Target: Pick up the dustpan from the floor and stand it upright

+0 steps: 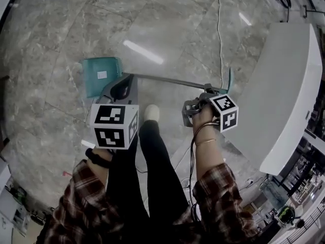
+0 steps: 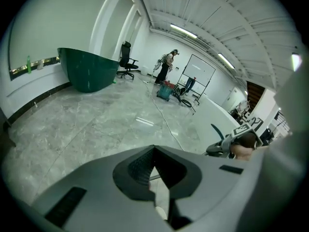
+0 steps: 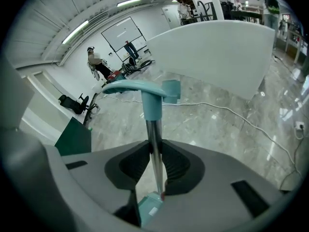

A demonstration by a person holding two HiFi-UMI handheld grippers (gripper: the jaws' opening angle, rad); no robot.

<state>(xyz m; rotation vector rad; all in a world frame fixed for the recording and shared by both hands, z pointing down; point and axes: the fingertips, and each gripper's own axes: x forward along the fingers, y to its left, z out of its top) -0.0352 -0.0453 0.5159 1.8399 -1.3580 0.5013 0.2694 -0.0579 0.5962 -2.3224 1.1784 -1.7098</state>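
Both jaws of the right gripper (image 3: 155,164) pinched the metal pole (image 3: 153,139) of the dustpan (image 1: 101,75) below its teal handle (image 3: 145,88). The left gripper (image 2: 154,151) had its jaws pressed together, empty. The dustpan's pan sat tilted at upper left, apparently raised off the floor (image 1: 56,39). Standing it upright was not yet done.

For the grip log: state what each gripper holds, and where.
Right gripper: dustpan, by its metal shaft below the teal handle. Left gripper: jaws together, nothing held.

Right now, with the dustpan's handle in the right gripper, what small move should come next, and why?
Probably rotate the right gripper so the handle swings toward vertical: the jaws clamp that handle, which lies nearly level, with the pan out to the left.
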